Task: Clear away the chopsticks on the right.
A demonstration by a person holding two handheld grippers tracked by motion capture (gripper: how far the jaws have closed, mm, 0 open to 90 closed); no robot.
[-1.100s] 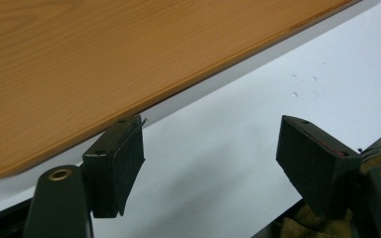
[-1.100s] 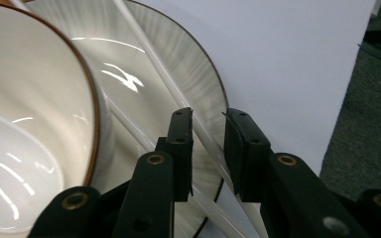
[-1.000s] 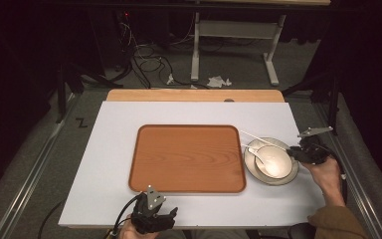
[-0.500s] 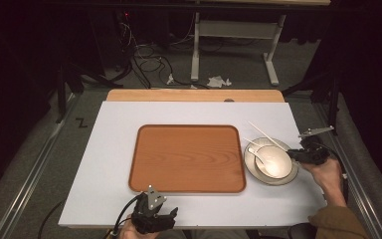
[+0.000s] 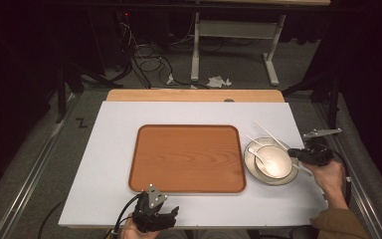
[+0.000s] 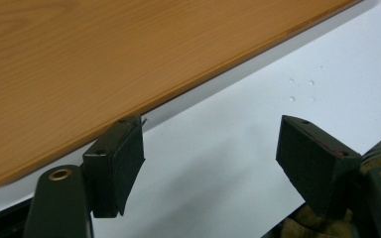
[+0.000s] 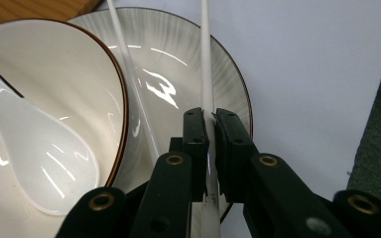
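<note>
A white chopstick (image 7: 206, 59) is clamped between the jaws of my right gripper (image 7: 211, 116), and its far end reaches out over the table past the plate. A second chopstick (image 7: 129, 64) lies on the grey-rimmed plate (image 7: 198, 64), leaning against the cream bowl (image 7: 54, 89). In the bowl rests a white spoon (image 7: 34, 148). In the high view the right gripper (image 5: 293, 152) is at the plate's (image 5: 251, 167) right rim. My left gripper (image 5: 151, 211) stands open at the table's near edge, just in front of the wooden tray (image 5: 186, 158), nothing between its jaws.
The tray's near rim (image 6: 104, 64) is close ahead of the left gripper (image 6: 211, 148), with bare white table (image 6: 218, 99) under the jaws. A wooden strip (image 5: 194, 95) runs along the table's far edge. Beyond it are cables and a stand's legs on the floor.
The held chopstick's far end has swung a little away and to the right. The right hand has barely shifted. The left gripper has stayed put.
</note>
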